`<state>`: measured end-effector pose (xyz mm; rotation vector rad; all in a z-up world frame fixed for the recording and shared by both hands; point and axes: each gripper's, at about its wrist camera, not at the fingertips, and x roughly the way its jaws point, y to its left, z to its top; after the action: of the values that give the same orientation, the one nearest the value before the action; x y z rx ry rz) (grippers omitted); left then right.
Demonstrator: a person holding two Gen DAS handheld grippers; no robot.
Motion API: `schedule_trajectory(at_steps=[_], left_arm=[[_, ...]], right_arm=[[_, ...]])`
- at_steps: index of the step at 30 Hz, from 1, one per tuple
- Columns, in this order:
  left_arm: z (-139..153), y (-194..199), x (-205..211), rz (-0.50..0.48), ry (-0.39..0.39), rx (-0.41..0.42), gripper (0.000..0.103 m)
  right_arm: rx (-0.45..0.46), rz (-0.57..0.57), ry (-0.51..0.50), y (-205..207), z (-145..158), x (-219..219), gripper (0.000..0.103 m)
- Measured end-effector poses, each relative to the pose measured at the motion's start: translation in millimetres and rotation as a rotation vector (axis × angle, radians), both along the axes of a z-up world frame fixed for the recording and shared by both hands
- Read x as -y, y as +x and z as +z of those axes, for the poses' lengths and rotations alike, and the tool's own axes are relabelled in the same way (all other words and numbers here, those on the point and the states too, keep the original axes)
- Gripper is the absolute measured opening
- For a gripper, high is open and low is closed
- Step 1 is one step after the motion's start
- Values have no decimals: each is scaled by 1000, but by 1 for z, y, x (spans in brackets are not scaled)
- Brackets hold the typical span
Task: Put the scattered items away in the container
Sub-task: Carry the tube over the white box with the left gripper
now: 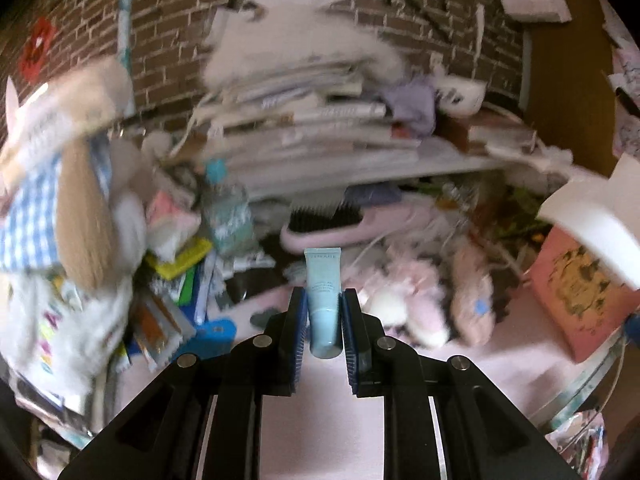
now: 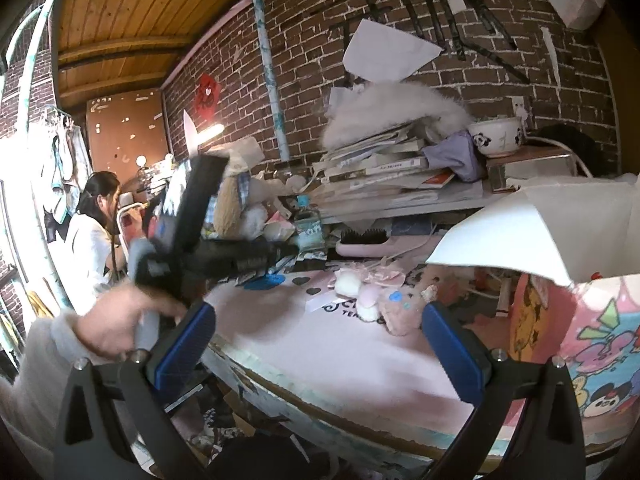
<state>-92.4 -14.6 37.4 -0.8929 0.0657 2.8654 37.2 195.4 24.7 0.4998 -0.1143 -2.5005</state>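
In the left wrist view motion blur smears the plush toy (image 1: 76,204) at the left and the stacked books (image 1: 304,120), so their print cannot be read. The small lettering on the pale blue tube (image 1: 323,292) is too fine to make out. In the right wrist view the hand (image 2: 116,324) is blurred, and the container (image 2: 600,320) is cut off by the right edge.

Lighting: daylight glared from the window (image 2: 16,184) at left. Quality: heavy motion blur; fisheye bending, dark corners.

Bare pink tabletop (image 2: 360,356) before clutter (image 2: 372,292)
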Motion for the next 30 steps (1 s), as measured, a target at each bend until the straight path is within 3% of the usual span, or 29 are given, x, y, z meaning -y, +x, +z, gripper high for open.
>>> schedule_trajectory(at_steps=[7, 18, 30], left_arm=[[47, 6, -38, -110, -20, -84, 12], [94, 8, -124, -333, -82, -154, 12], [102, 3, -211, -591, -134, -62, 12]], right_arm=[[39, -3, 12, -7, -11, 1, 103], [70, -34, -6, -13, -18, -12, 103], [71, -58, -24, -11, -17, -23, 103]])
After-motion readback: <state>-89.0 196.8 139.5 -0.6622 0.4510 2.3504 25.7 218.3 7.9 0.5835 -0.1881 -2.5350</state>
